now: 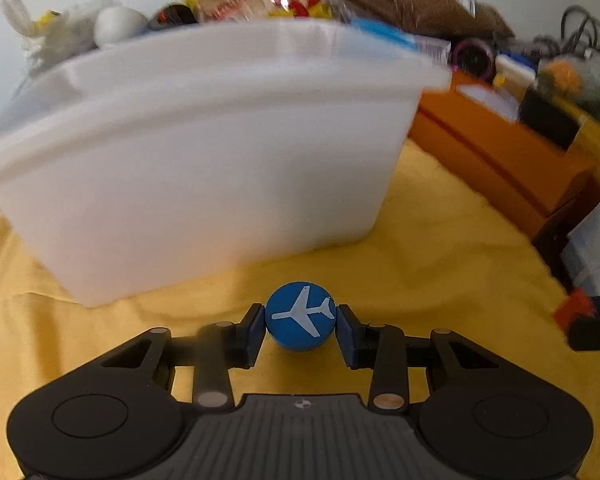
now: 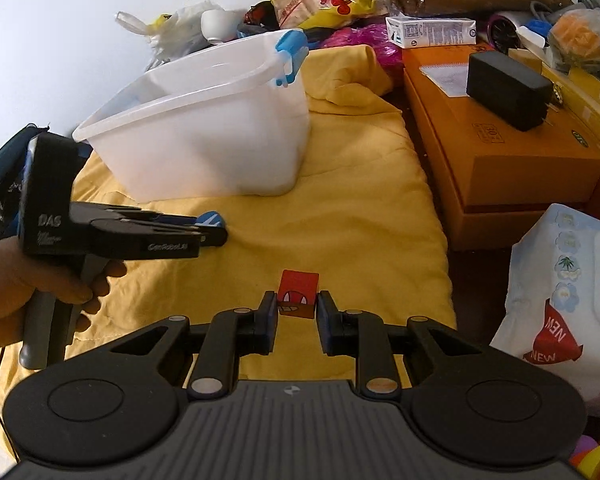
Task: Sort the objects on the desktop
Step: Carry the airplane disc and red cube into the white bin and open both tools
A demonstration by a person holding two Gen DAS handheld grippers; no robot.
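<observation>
White bin sits ahead of both grippers — the drop target, I judge. My left gripper clamps the blue disc, just short of the bin; my right gripper pinches the red block — both ready to lift.

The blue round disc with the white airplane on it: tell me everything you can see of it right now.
The blue round disc is a thick, matte puck with a white airplane on its flat top and a darker blue side wall. It sits between the left gripper fingers, both pads at its sides, over the yellow cloth, just in front of the white plastic bin. Whether it is lifted cannot be told.
</observation>
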